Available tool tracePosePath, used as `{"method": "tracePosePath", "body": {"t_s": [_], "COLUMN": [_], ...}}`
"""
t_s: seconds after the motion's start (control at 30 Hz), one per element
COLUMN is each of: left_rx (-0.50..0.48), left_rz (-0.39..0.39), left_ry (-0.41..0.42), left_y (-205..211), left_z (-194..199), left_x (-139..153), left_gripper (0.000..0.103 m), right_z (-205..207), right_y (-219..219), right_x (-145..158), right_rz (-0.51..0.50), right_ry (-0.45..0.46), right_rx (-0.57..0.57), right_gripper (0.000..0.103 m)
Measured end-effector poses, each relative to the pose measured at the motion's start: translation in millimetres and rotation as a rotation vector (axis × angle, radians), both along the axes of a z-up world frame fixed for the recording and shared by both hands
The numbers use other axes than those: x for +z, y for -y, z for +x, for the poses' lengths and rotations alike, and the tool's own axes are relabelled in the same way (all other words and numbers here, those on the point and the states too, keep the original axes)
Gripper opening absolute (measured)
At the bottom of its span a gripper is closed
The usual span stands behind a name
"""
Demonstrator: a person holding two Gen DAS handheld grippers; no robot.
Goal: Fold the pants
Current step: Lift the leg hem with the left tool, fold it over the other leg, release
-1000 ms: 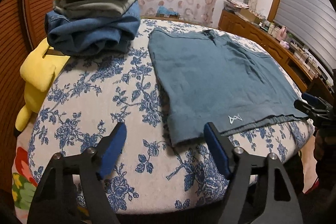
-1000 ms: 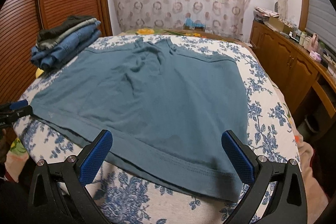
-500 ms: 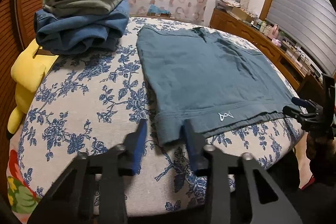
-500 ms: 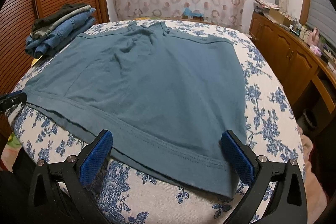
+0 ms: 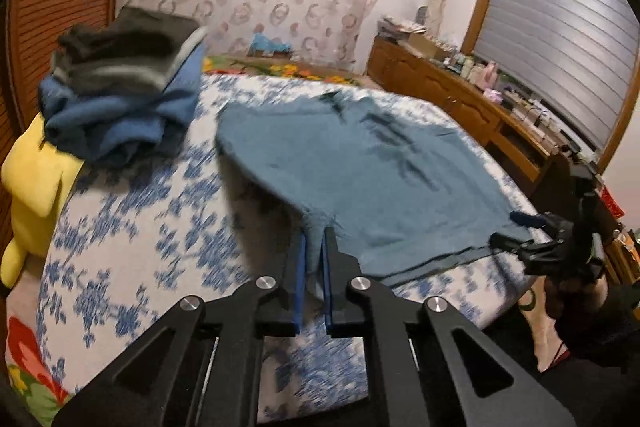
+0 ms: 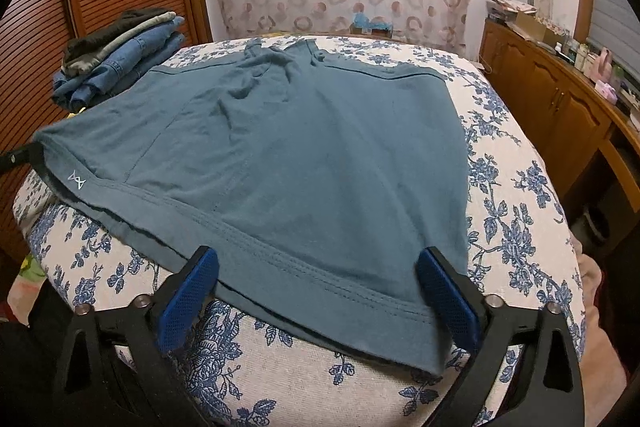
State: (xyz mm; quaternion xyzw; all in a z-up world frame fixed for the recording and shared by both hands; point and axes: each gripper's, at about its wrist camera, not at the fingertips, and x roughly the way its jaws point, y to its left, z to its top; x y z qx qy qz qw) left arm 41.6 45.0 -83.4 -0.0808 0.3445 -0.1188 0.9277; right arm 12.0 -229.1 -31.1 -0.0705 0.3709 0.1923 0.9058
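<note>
**Left corner pinched, right hem straddled**

Left gripper (image 5: 314, 247): jaws closing, nearly together, blue pads clamping a bunched corner of the teal pants (image 5: 360, 179). Corner raised clear of the flowered bed cover (image 5: 140, 227), cloth pulled up into a peak toward the pads. Pointing downward across the bed, tilted forward.

Right gripper (image 6: 316, 291): jaws wide but closing, straddling the near hem of the pants (image 6: 304, 163) close to the right corner; hem lying between the fingers (image 6: 188, 299), no pressure on it visible. Also angled down at the bed edge.

Pants spread flat over the middle of the bed, waistband at the far end, small white logo (image 6: 77, 181) near the left corner. Stack of folded clothes (image 6: 120, 63) at the far left, apart from the pants.
</note>
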Motion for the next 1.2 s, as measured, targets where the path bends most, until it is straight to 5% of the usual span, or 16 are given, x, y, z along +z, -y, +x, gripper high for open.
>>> {"method": "tracePosePath", "body": {"t_s": [0.67, 1.2], "left_rx": [-0.244, -0.329], "left_rz": [0.023, 0.059], "left_ry": [0.074, 0.079], "left_y": [98.6, 157.9], "left_z": [56.4, 74.4], "left_x": [48.5, 68.4], "left_gripper": [0.008, 0.008], "right_z": [1.8, 7.6], "right_y": [19.5, 33.1], "right_x": [13.2, 23.2], "right_rz": [0.044, 0.084], "right_ry": [0.029, 0.047], "right_rx": [-0.005, -0.032], "right_gripper": [0.051, 0.048]}}
